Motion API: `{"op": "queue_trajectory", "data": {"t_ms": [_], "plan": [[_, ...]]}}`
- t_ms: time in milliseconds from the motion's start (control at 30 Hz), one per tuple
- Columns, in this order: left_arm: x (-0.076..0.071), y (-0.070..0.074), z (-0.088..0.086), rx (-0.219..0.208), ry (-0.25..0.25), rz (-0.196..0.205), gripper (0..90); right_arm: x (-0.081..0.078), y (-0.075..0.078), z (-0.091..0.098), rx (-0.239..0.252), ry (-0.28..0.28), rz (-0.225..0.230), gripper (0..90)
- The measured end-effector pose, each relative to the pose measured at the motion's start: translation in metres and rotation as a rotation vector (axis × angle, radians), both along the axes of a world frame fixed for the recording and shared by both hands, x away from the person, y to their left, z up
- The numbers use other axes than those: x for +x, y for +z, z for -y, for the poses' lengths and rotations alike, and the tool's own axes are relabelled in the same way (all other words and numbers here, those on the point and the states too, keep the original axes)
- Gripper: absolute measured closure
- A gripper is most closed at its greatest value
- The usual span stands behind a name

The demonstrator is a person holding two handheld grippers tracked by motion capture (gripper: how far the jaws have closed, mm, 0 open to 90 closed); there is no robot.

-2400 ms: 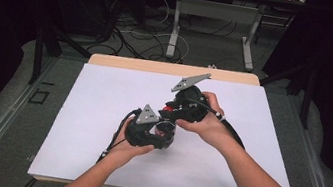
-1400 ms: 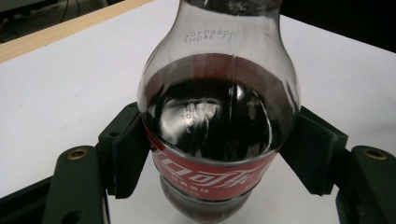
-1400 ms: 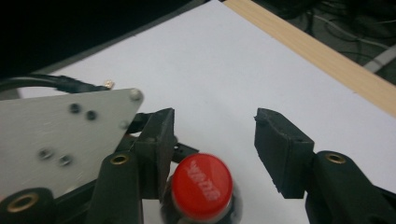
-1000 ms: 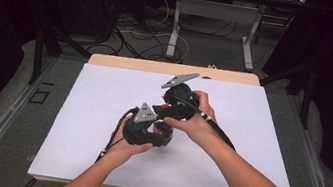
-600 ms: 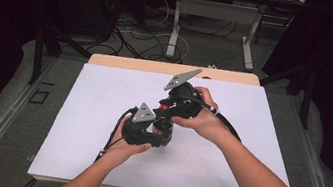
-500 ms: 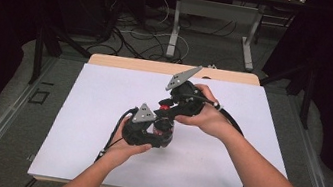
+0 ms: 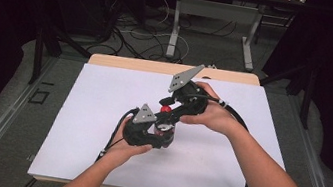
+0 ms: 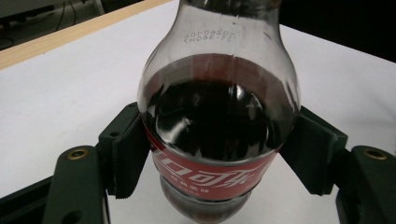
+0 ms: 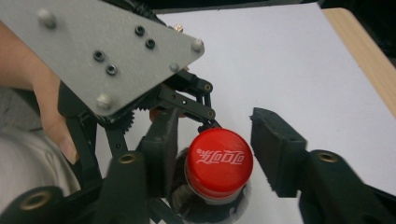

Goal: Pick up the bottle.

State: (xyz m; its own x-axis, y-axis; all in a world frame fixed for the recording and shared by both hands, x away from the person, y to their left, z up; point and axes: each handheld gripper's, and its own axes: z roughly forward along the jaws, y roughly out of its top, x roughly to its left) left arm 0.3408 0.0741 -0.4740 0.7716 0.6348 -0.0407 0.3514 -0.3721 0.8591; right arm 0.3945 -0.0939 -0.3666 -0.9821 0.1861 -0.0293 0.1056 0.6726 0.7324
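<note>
A cola bottle (image 8: 219,135) with dark drink and a red label stands upright on the white sheet, and my left gripper (image 8: 215,158) is shut on its body, one pad on each side. In the high view the left gripper (image 7: 148,132) sits near the table's middle. The right gripper (image 7: 178,109) reaches down from the far right onto the bottle's top. The red cap (image 9: 220,161) lies between the right gripper (image 9: 217,154) jaws, which have just been opening. Its pads stand just off the cap.
A white sheet (image 7: 90,112) covers the table, with a wooden edge (image 7: 124,61) along the far side. Black cables (image 7: 243,136) trail from both grippers. Table legs and loose cables lie on the floor behind.
The right gripper has shifted slightly over the bottle top and tilted a bit. The left hand and the bottle have stayed in place.
</note>
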Motion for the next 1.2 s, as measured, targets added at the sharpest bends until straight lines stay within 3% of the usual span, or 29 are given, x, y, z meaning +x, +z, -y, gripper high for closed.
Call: {"op": "queue_trajectory", "data": {"t_ms": [67,200,267,433,567,767,867,967,1067,1200], "plan": [[0.001,0.000,-0.001,-0.003,0.001,0.000,30.0,-0.005,0.003,0.000,0.030,-0.056,-0.005,45.7],[0.001,0.001,-0.002,-0.005,0.007,0.002,30.0,-0.015,0.008,-0.004,0.044,-0.204,-0.010,45.8],[0.001,0.001,-0.002,0.001,0.011,0.003,30.0,-0.017,0.008,-0.006,0.053,-0.280,-0.037,45.2],[0.000,0.002,0.000,0.005,0.008,0.002,30.0,-0.024,0.001,-0.017,0.023,-0.382,0.045,43.2],[-0.001,0.002,-0.001,0.015,0.013,0.005,30.0,-0.025,-0.007,-0.023,-0.034,-0.459,0.095,44.4],[0.001,0.002,-0.003,0.008,0.020,-0.002,30.0,-0.024,-0.007,-0.018,0.000,-0.455,0.016,50.6],[0.001,0.002,-0.003,0.006,0.019,0.000,30.0,-0.025,-0.005,-0.015,0.006,-0.436,-0.003,56.3],[0.001,0.003,-0.003,0.010,0.011,0.002,30.0,-0.026,-0.004,-0.014,0.001,-0.412,0.006,59.9],[0.000,0.002,-0.003,-0.001,0.008,0.002,30.0,-0.022,-0.003,-0.011,-0.009,-0.347,0.004,60.2],[0.000,0.002,-0.002,-0.008,0.000,-0.003,30.0,-0.009,-0.002,-0.006,-0.013,-0.186,-0.027,60.4]]}}
